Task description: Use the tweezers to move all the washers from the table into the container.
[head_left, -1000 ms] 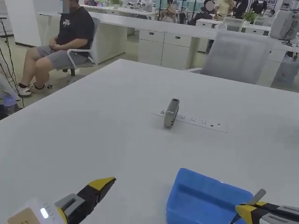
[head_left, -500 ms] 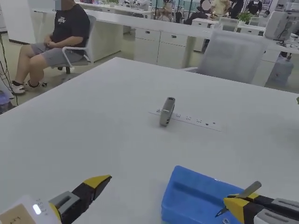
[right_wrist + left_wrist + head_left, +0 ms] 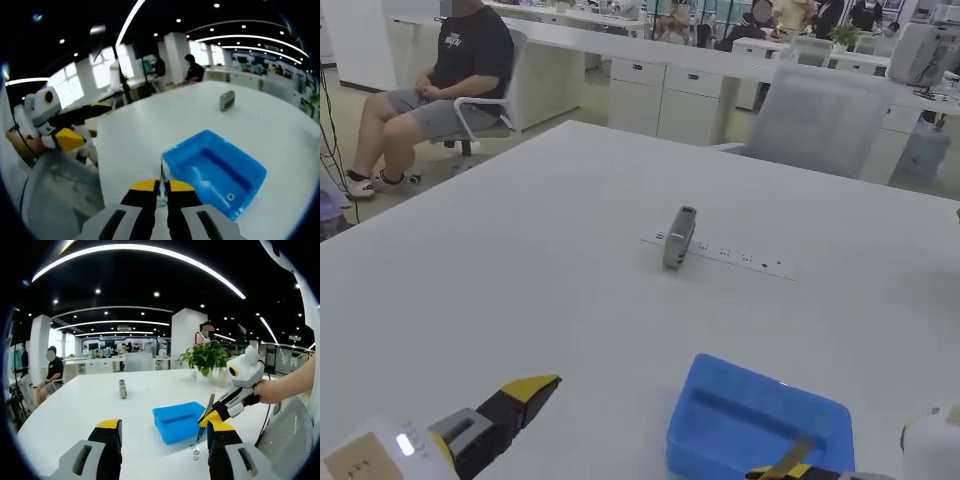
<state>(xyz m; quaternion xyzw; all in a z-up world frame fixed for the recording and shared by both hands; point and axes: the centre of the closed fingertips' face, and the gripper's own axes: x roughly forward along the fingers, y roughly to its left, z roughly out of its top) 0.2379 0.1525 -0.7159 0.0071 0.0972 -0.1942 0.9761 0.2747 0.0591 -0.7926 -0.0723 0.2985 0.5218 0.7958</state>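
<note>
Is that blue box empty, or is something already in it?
Not empty: the right gripper view shows one small washer lying on the floor of the blue container, near a corner.

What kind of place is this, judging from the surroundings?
Probably an open-plan office: rows of long white desks with drawer cabinets, a grey office chair, and a potted plant beneath ceiling lights.
</note>
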